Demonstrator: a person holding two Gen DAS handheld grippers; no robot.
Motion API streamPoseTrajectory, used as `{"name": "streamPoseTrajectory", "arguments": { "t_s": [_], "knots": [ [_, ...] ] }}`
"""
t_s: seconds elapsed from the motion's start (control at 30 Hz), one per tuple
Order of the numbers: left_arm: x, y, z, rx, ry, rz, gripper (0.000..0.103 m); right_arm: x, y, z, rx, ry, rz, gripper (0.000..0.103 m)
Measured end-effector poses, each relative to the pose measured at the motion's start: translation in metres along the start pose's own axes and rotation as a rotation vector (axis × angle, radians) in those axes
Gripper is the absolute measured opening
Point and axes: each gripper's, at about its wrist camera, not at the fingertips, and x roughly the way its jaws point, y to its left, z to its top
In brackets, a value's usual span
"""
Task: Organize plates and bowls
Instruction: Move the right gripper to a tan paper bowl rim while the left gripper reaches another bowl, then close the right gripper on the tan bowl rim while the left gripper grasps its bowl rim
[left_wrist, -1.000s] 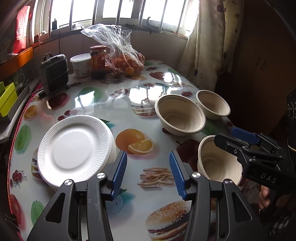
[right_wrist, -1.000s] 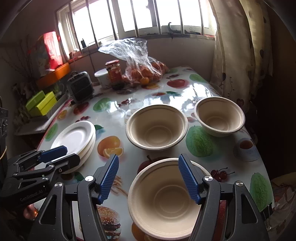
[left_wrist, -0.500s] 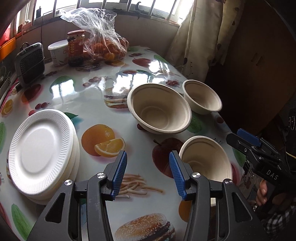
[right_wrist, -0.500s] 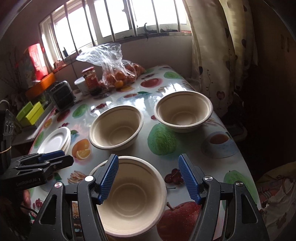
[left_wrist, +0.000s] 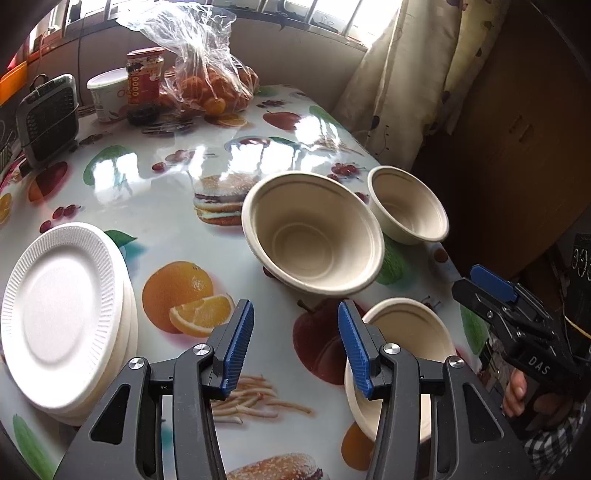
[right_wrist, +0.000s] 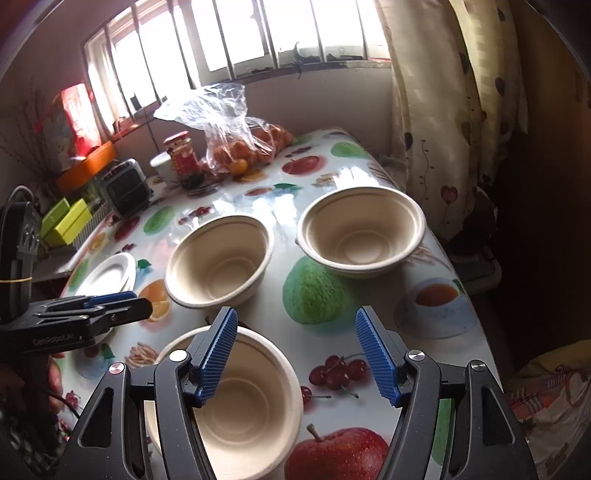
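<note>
Three beige paper bowls stand on the fruit-print table. The near bowl (right_wrist: 236, 402) (left_wrist: 406, 332) lies under my right gripper's left finger. The middle bowl (right_wrist: 221, 258) (left_wrist: 314, 236) and the far right bowl (right_wrist: 362, 229) (left_wrist: 410, 203) stand beyond it. A stack of white foam plates (left_wrist: 62, 325) (right_wrist: 110, 273) sits at the left. My left gripper (left_wrist: 295, 343) is open and empty above the table between the plates and the near bowl. My right gripper (right_wrist: 295, 354) is open and empty, just right of the near bowl.
A plastic bag of oranges (left_wrist: 207, 81), a red jar (left_wrist: 144, 85), a white tub (left_wrist: 107, 92) and a small grey fan heater (left_wrist: 48, 114) stand at the table's far end. A curtain (right_wrist: 443, 110) hangs past the right table edge (right_wrist: 465, 280).
Both grippers have swung to the right. The plates have slid to the left of the left wrist view; the near bowl has moved left under the right gripper's left finger.
</note>
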Motion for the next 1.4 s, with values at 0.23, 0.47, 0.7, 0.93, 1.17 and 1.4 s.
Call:
{"name": "streamPoseTrajectory", "arguments": {
  "t_s": [0.23,0.47,0.7,0.93,1.17,1.4],
  "knots": [
    [0.012,0.016,0.028,-0.023,-0.011,0.044,0.049,0.023,0.02,0.028,-0.026,0.022,0.037,0.062],
    [0.035,0.028,0.043,-0.053,0.028,0.015,0.049,0.05,0.02,0.036,0.008,0.074,0.017,0.049],
    [0.048,0.028,0.049,-0.038,0.05,0.023,0.049,0.067,0.019,0.033,0.026,0.12,0.027,0.033],
    [0.056,0.033,0.051,-0.052,0.069,0.011,0.041,0.075,0.022,0.034,0.024,0.132,0.045,0.025],
    [0.06,0.033,0.051,-0.054,0.082,0.002,0.025,0.079,0.022,0.034,0.032,0.14,0.049,0.018],
    [0.061,0.032,0.051,-0.064,0.08,-0.015,0.022,0.082,0.02,0.033,0.037,0.141,0.053,0.011]
  ]
}}
